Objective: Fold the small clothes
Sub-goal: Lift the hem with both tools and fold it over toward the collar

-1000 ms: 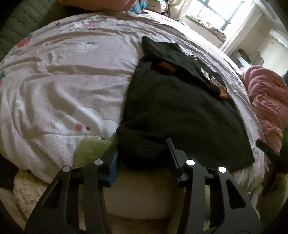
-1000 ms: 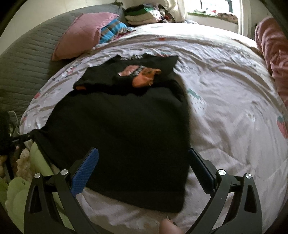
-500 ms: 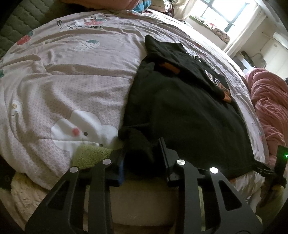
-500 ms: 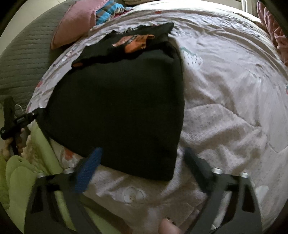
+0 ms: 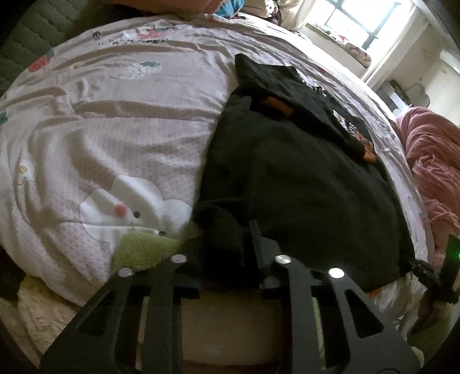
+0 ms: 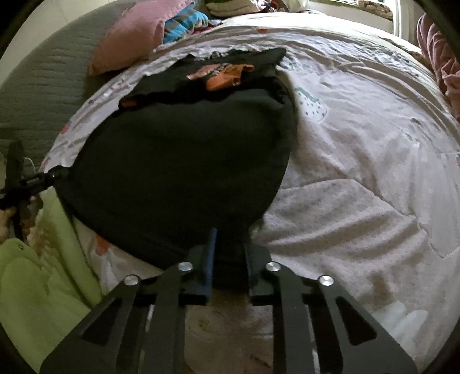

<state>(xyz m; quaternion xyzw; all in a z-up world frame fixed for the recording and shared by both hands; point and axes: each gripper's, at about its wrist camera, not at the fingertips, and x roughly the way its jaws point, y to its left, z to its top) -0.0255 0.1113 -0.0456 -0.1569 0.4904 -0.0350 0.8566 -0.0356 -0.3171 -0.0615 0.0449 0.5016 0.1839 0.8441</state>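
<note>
Left wrist view: the left gripper is closing, its jaws pinching the near left corner of the black garment, which lies flat on the quilt.

Right wrist view: the right gripper is clenched on the garment's near right corner at the bed's near edge.

A pale pink quilted bedspread printed with strawberries and a white cloud covers the bed, a fuzzy green blanket hanging off its near edge. A pink pillow leans against the grey quilted headboard; a rumpled dusty-pink blanket lies below the bright window
</note>
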